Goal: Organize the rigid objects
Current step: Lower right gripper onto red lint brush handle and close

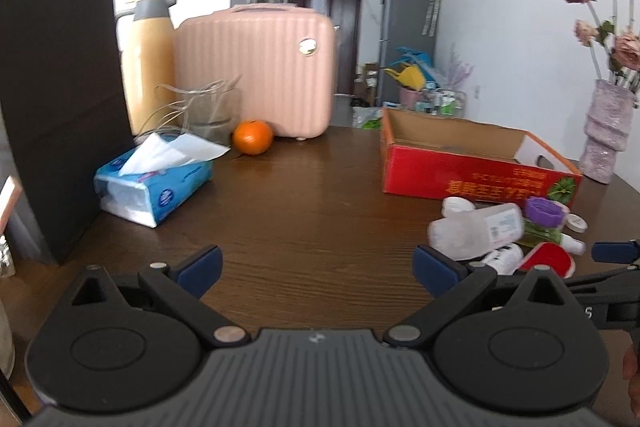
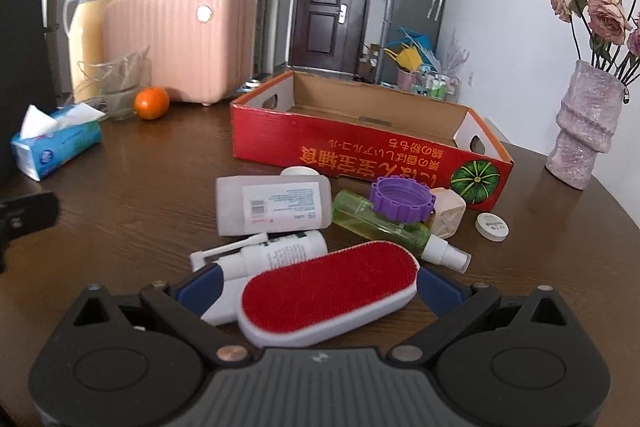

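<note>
The lint brush [image 2: 330,289], red face up, lies on the table [image 2: 140,195] between the spread fingers of the right gripper [image 2: 318,289]; whether the blue pads [image 2: 200,287] touch it cannot be told. A white spray bottle [image 2: 276,251] lies just beyond it, passing under its left end. Behind that sit a frosted bottle [image 2: 272,205] on its side, a green spray bottle [image 2: 384,223] with a purple ring [image 2: 402,201] on top, a beige cap [image 2: 448,211] and a small white disc [image 2: 492,226] to the right. The open red box [image 2: 360,147] stands just behind the heap (nothing visible inside).

The left gripper [image 1: 316,267] is spread wide over bare wood, holding nothing, left of the heap.

Further off: tissue pack [image 1: 154,187], orange [image 1: 253,136], pink case [image 1: 256,71], flask [image 1: 148,63], black bag [image 1: 60,99], vase [image 2: 584,131].
</note>
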Demonstrator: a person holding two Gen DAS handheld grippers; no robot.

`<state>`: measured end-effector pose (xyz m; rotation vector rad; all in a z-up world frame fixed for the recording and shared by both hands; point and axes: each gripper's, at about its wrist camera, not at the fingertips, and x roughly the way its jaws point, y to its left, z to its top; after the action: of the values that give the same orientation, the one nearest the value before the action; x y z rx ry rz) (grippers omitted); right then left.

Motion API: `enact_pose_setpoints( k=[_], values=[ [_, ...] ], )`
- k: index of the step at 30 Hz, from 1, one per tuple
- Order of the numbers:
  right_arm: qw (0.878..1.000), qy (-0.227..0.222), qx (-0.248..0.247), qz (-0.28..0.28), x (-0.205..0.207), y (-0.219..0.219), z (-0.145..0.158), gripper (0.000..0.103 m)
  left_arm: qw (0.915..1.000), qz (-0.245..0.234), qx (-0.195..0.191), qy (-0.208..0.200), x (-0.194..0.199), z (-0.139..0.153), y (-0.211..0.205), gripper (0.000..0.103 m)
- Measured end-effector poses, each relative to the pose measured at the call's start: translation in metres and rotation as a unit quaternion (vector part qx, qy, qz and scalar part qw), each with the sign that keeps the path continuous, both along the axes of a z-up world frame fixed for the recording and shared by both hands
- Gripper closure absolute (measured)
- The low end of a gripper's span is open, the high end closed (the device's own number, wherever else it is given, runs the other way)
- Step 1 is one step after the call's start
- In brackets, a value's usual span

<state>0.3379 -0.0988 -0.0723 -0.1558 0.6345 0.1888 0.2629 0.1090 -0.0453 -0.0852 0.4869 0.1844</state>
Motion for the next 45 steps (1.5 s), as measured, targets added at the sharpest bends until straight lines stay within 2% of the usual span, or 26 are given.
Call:
enact_pose_setpoints(
  k=[8,16,21,30,35,40,42,45],
  values=[
    [0.999,0.021,-0.012,-0.024,0.022,0.008,-0.013,0.0,1.0,0.0,0.0,0.006,0.001,-0.002,0.0,0.0],
    [0.999,0.027,-0.018,-0.021,0.017,-0.003,-0.015,0.0,1.0,-0.006,0.003,0.007,0.0,-0.003,-0.003,0.0],
    [0.998,0.048,-0.022,-0.02,0.012,-0.019,-0.011,0.0,0.9999,-0.008,0.005,0.008,-0.001,-0.003,-0.004,0.0],
    [0.996,0.059,0.036,-0.049,0.018,-0.019,-0.009,0.001,0.9999,-0.012,0.007,0.008,0.0,-0.004,-0.005,0.0],
    [0.994,0.077,0.009,-0.083,0.032,-0.01,-0.025,0.002,0.9998,-0.017,0.006,0.008,-0.001,-0.004,-0.006,0.0],
    [0.993,0.087,0.024,-0.071,0.029,-0.023,-0.031,0.009,0.9997,-0.024,0.007,0.006,-0.003,-0.004,-0.008,0.0],
    [0.994,0.086,0.029,-0.06,0.025,-0.031,-0.03,0.018,0.9996,-0.025,0.008,0.005,-0.004,-0.004,-0.008,0.0],
    [0.994,0.089,0.04,-0.046,0.021,-0.045,-0.029,0.027,0.9996,-0.026,0.009,0.005,-0.004,-0.004,-0.009,0.0]
  ],
)
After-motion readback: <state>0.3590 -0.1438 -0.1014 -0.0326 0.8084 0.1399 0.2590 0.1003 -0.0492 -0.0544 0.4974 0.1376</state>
